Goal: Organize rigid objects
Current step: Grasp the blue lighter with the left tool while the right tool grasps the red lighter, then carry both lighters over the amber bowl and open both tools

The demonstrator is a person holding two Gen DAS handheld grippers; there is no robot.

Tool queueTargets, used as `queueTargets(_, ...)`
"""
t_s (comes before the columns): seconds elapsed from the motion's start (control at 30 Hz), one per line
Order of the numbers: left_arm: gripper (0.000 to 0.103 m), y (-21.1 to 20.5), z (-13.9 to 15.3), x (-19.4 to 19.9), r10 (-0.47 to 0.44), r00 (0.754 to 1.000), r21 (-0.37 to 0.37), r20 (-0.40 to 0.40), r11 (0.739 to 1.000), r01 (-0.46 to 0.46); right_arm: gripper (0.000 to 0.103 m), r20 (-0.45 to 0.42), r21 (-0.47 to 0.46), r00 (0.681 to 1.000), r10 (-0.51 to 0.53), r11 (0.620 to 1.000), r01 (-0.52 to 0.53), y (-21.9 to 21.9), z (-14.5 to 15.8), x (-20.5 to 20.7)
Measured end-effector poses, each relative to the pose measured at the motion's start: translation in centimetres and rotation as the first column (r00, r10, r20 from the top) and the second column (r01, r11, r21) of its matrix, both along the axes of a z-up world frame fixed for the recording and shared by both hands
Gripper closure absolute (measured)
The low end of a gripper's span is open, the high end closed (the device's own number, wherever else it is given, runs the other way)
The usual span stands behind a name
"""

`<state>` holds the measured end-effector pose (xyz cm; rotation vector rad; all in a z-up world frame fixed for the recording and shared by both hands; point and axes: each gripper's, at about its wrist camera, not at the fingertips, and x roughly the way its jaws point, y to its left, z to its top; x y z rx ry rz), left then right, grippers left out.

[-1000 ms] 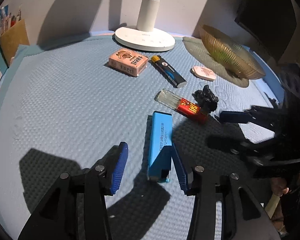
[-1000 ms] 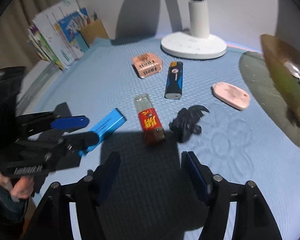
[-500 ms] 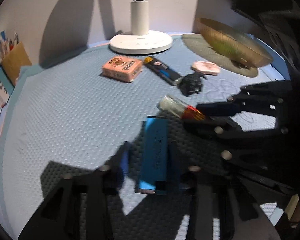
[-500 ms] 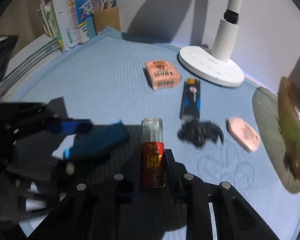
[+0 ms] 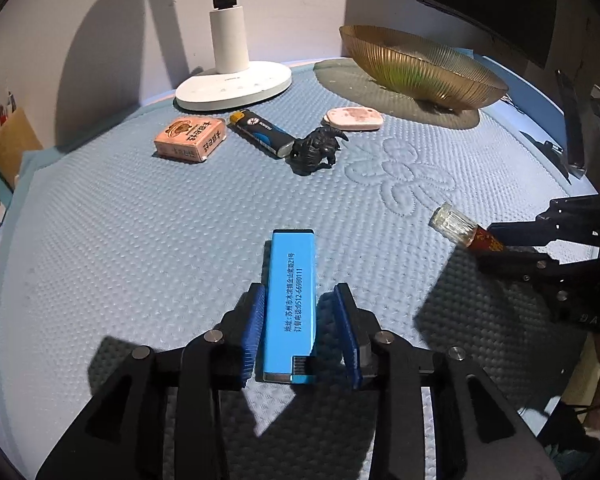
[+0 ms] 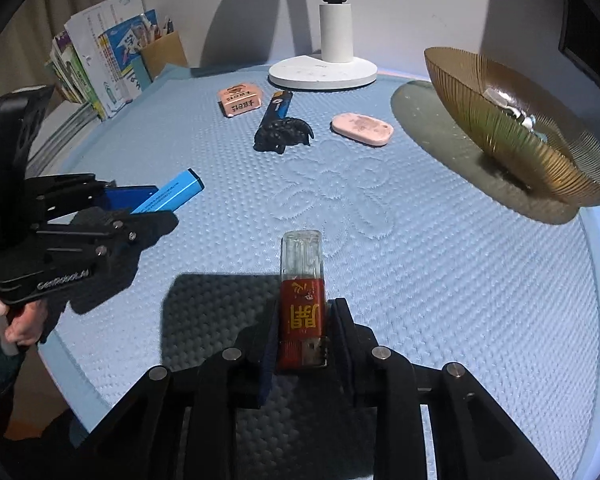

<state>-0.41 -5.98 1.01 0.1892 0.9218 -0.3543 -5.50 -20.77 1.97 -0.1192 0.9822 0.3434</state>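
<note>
A light blue lighter (image 5: 290, 300) lies lengthwise between the blue pads of my left gripper (image 5: 298, 300). The jaws are opening, and a narrow gap shows at the right pad. From the right wrist view the same blue lighter (image 6: 172, 194) sticks out of the left gripper (image 6: 166, 205). My right gripper (image 6: 306, 306) is shut on the red end of a red-and-clear lighter (image 6: 302, 292), whose clear end points forward. In the left wrist view the red lighter (image 5: 456, 226) hangs in the right gripper (image 5: 486, 242) above the blue mat (image 5: 140, 240). A ribbed gold bowl (image 6: 512, 132) stands at the far right.
At the back of the mat lie an orange box (image 5: 190, 138), a dark blue lighter (image 5: 262, 134), a black figurine (image 5: 316, 150) and a pink oval piece (image 5: 354, 119). A white lamp base (image 5: 234, 86) stands behind them. Books and a pen holder (image 6: 100, 64) line the left edge.
My right gripper reached the red lighter, shut on it and carried it away to the right. The left gripper slid forward around the blue lighter and narrowed its jaws.
</note>
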Motion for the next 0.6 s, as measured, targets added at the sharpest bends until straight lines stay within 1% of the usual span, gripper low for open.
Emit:
queueTargets(0.13, 0.071, -0.3, -0.1, -0.1, 0.019, 1.000, 0.007, 0.002, 1.000, -0.019, 0.077, 0.027, -0.052, 0.999, -0.022, 0.998, 0.024, 1.4, -0.2, 0.4)
queueTargets(0.17, 0.079, -0.5, -0.1, -0.2, 0.020, 1.000, 0.015, 0.008, 1.000, -0.020, 0.077, 0.036, -0.069, 0.999, -0.026, 0.997, 0.028, 1.7, -0.2, 0.4)
queueTargets(0.2, 0.082, -0.7, -0.1, -0.2, 0.014, 1.000, 0.016, 0.008, 1.000, -0.014, 0.080, 0.045, -0.086, 0.999, -0.025, 0.996, 0.028, 1.9, -0.2, 0.2)
queueTargets(0.23, 0.082, -0.9, 0.0, -0.2, 0.009, 1.000, 0.017, 0.007, 1.000, -0.009, 0.080, 0.051, -0.093, 0.999, -0.017, 0.995, 0.022, 2.1, -0.2, 0.0)
queueTargets(0.3, 0.082, -1.5, 0.3, -0.3, -0.003, 1.000, 0.020, 0.012, 1.000, 0.003, 0.081, 0.046, -0.075, 0.999, 0.000, 0.997, 0.004, 2.1, 0.0, -0.6)
queueTargets(0.33, 0.082, -1.8, 0.6, -0.2, -0.014, 1.000, 0.010, 0.016, 1.000, 0.014, 0.081, 0.031, -0.035, 0.999, 0.007, 0.999, -0.006, 1.7, 0.3, -0.9)
queueTargets(0.4, 0.082, -2.3, 1.7, 0.0, -0.026, 0.999, -0.022, 0.034, 0.999, 0.027, 0.081, 0.032, 0.004, 0.999, -0.001, 1.000, 0.001, 0.7, 0.8, -1.3)
queueTargets(0.5, 0.082, -3.3, 4.0, 0.9, -0.036, 0.995, -0.069, 0.094, 0.997, 0.043, 0.081, 0.081, 0.039, 0.994, -0.067, 0.997, 0.064, -1.8, 3.2, -1.4)
queueTargets(0.6, 0.082, -5.2, 7.2, 2.6, -0.052, 0.985, -0.119, 0.167, 0.990, 0.073, 0.081, 0.164, 0.046, 0.974, -0.154, 0.988, 0.149, -5.1, 6.7, -0.9)
